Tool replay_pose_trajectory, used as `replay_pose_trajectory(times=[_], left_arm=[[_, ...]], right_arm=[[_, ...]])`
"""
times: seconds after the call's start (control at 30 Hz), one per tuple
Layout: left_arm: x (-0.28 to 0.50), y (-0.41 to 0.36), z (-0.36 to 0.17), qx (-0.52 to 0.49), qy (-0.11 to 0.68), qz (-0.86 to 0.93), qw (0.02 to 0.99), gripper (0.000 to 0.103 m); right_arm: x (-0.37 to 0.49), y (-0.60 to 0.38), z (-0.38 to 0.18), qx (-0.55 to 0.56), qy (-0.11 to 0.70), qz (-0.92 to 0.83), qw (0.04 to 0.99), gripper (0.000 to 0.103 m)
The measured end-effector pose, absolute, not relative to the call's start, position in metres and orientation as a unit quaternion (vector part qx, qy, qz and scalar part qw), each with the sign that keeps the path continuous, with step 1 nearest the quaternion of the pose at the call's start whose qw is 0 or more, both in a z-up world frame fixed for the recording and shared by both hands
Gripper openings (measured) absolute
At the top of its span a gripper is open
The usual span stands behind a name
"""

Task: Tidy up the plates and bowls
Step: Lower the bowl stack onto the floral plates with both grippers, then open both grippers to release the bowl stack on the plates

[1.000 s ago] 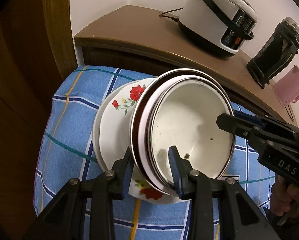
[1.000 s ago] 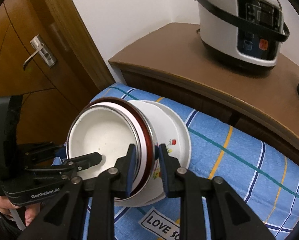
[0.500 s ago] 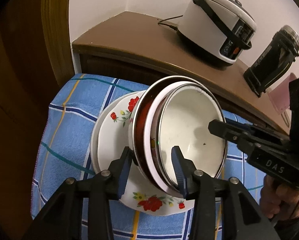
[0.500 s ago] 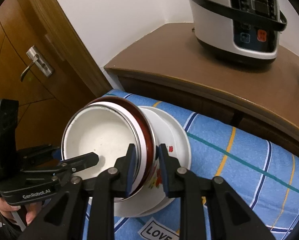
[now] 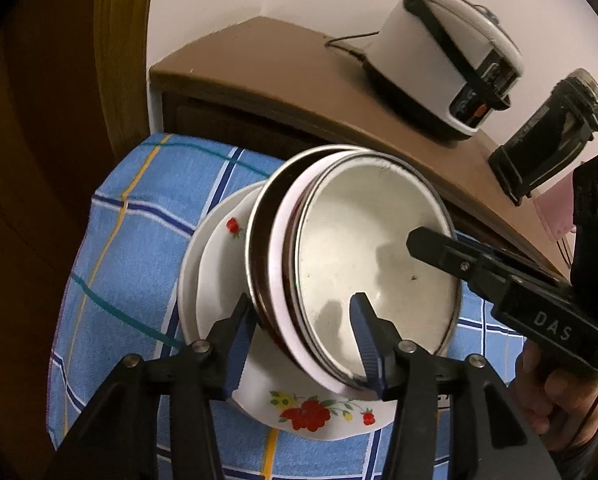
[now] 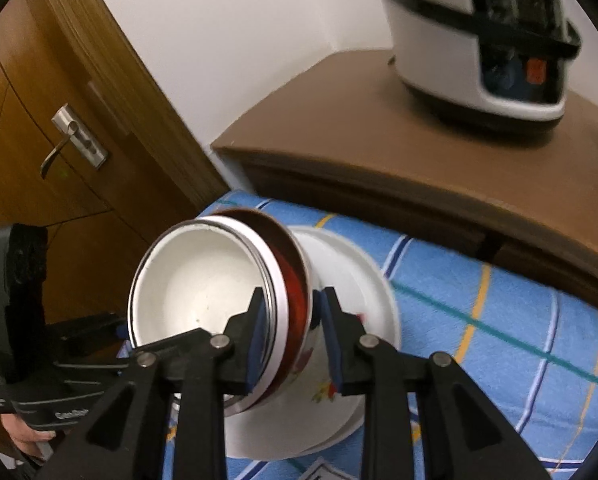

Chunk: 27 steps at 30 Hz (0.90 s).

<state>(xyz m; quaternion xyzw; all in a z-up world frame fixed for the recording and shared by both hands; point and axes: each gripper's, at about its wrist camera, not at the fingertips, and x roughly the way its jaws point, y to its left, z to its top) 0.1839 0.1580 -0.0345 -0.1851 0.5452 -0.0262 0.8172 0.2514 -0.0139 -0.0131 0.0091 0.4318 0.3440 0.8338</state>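
Blue checked tablecloth (image 5: pixel 131 248) under floral plate (image 5: pixel 307 414); nested bowls (image 5: pixel 371 256) tilted upon it. Left gripper (image 5: pixel 301 336) just widened, straddling rims loosely. Right gripper (image 6: pixel 293 330) clamped on rims, easing.

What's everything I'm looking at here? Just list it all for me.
nested bowls: about three, white with a red-brown one outermost, tilted over the plates
flowered plates: seemingly two, white with red flowers, on the cloth
checked cloth: one, blue, under the plates
cabinet: one, brown, behind the cloth
rice cooker: one, white and black, on the cabinet
dark container: one, black, beside the cooker
door: one, brown, metal handle, far left
left gripper: black, jaws just opened, astride the bowl rims
right gripper: black, on the bowl rims, jaws just easing
hand: one, holding the right gripper
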Motion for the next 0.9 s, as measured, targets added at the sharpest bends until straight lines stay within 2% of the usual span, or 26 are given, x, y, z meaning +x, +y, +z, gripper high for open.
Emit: replay_pose_trajectory(times=[0.3,0.53,0.6,0.7,0.9], left_arm=[[0.194,0.168,-0.048,-0.230,0.567,-0.043,0.790,0.051],[0.194,0.154,-0.044,-0.185,0.550,-0.033,0.814,0.055],[0.190,0.152,-0.037,-0.158,0.533,-0.012,0.831,0.056],[0.182,0.151,-0.025,-0.121,0.504,0.023,0.855,0.064],[0.159,0.137,0.004,-0.072,0.448,0.040,0.890,0.065]], right_arm=[[0.248,-0.011,-0.008,-0.008,0.449,0.344,0.825,0.028],[0.253,-0.014,-0.018,-0.004,0.444,0.348,0.826,0.031],[0.251,-0.017,-0.018,0.005,0.444,0.355,0.823,0.038],[0.246,-0.025,-0.013,0.002,0.430,0.344,0.835,0.049],[0.224,-0.055,0.004,0.009,0.388,0.322,0.864,0.054]])
